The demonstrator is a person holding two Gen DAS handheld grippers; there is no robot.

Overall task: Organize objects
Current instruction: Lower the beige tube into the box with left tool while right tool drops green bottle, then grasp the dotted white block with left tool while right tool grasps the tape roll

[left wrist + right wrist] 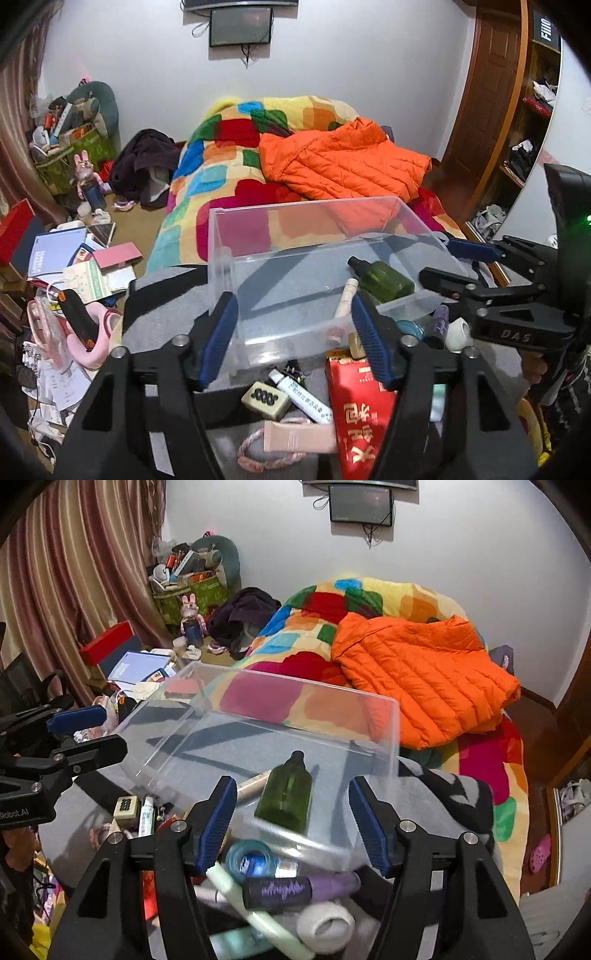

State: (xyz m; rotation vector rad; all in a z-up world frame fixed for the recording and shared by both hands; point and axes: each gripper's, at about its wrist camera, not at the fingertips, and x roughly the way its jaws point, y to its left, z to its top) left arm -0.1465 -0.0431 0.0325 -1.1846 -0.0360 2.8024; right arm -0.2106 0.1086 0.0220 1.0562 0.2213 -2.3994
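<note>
A clear plastic box [229, 236] [384, 716] stands on a grey cloth at the foot of the bed. A green bottle [386, 277] [286, 795] and a beige tube [346, 298] lie inside it. My left gripper [295, 343] is open, its fingers astride the box's near left part, holding nothing. My right gripper [293, 825] is open and empty, just before the green bottle; it also shows in the left wrist view [458, 264]. Loose items lie in front: a red packet [360, 413], a white tube [301, 397], a purple tube [295, 888], a blue tape roll [251, 860].
A colourful blanket [221, 173] and an orange jacket [343, 158] cover the bed behind the box. Books and papers [74, 262] clutter the floor at left. A wooden shelf [517, 122] stands at right. A curtain [74, 572] hangs at left.
</note>
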